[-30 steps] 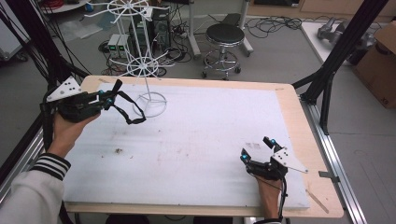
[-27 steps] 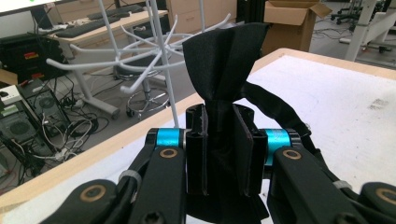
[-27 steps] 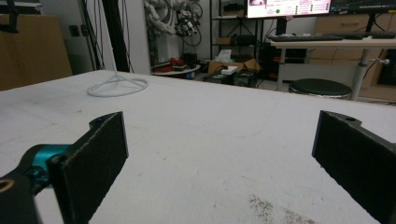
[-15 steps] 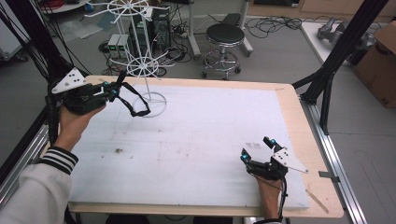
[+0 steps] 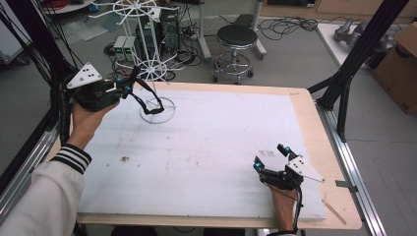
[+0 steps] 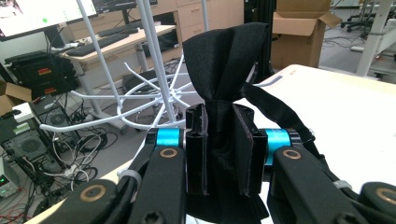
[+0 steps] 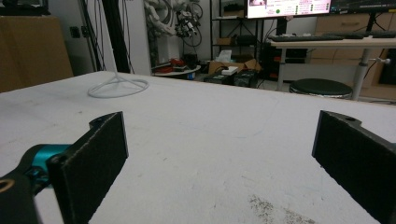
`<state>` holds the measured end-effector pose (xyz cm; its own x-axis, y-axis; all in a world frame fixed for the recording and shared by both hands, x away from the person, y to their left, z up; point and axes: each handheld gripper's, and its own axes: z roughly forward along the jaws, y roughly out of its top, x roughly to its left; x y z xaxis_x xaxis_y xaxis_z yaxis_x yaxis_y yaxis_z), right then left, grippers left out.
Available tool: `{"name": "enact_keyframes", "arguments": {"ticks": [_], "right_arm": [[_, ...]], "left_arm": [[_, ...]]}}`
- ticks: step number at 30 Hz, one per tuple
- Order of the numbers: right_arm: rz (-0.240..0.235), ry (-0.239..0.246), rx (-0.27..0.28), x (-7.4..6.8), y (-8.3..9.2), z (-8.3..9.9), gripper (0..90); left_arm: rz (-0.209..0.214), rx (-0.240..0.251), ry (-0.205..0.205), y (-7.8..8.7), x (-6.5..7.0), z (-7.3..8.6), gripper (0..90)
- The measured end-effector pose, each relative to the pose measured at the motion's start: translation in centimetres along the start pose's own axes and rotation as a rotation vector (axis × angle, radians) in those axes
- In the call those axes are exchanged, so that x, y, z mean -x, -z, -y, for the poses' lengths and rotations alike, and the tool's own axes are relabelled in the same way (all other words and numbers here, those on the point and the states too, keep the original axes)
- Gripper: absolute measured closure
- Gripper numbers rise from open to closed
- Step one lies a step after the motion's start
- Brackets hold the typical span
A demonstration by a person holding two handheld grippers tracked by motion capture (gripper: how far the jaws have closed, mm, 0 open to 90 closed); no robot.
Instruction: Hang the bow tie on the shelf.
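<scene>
My left gripper [image 5: 129, 86] is held in the air over the table's back left corner, shut on a black cloth piece [image 5: 134, 78] whose thin strap [image 5: 147, 101] hangs in a loop below it. In the left gripper view the cloth [image 6: 229, 60] fans out above the pinching pads [image 6: 196, 154], and my left gripper [image 6: 219, 154] points toward the white wire rack [image 6: 154, 70]. The rack [image 5: 147, 64] stands on a ring base [image 5: 157, 110] just right of that gripper. My right gripper [image 5: 269, 155] rests open near the front right; its jaws [image 7: 219, 154] hold nothing.
A white mat [image 5: 211, 142] covers the wooden table, with small dirt marks [image 5: 123, 159] at the front left. Behind the table stand a black stool [image 5: 237, 37] and cabled equipment. Black frame posts [image 5: 354, 64] rise at the right edge, with a cardboard box [image 5: 401, 59] beyond them.
My left hand has carried the black cloth to the right and a little upward, closer to the wire rack. The right hand and its gripper have stayed where they were.
</scene>
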<state>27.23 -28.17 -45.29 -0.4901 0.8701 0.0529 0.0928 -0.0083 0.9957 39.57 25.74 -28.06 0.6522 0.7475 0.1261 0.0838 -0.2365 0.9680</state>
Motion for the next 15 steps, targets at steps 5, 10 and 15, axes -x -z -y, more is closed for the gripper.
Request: {"name": "enact_keyframes", "arguments": {"ticks": [5, 10, 15], "right_arm": [[0.0, 0.0, 0.001, 0.0, 0.0, 0.0, 2.4], [-0.003, -0.004, 0.001, 0.0, 0.0, 0.0, 2.4], [0.0, -0.008, -0.001, 0.0, 0.0, 0.0, 2.4]], "left_arm": [[-0.005, -0.003, -0.001, -0.6, -0.2, 0.0, 76.1], [-0.013, -0.006, 0.0, -1.1, -0.4, 0.0, 76.1], [-0.014, -0.013, -0.005, -1.6, -0.7, 0.0, 76.1]]}}
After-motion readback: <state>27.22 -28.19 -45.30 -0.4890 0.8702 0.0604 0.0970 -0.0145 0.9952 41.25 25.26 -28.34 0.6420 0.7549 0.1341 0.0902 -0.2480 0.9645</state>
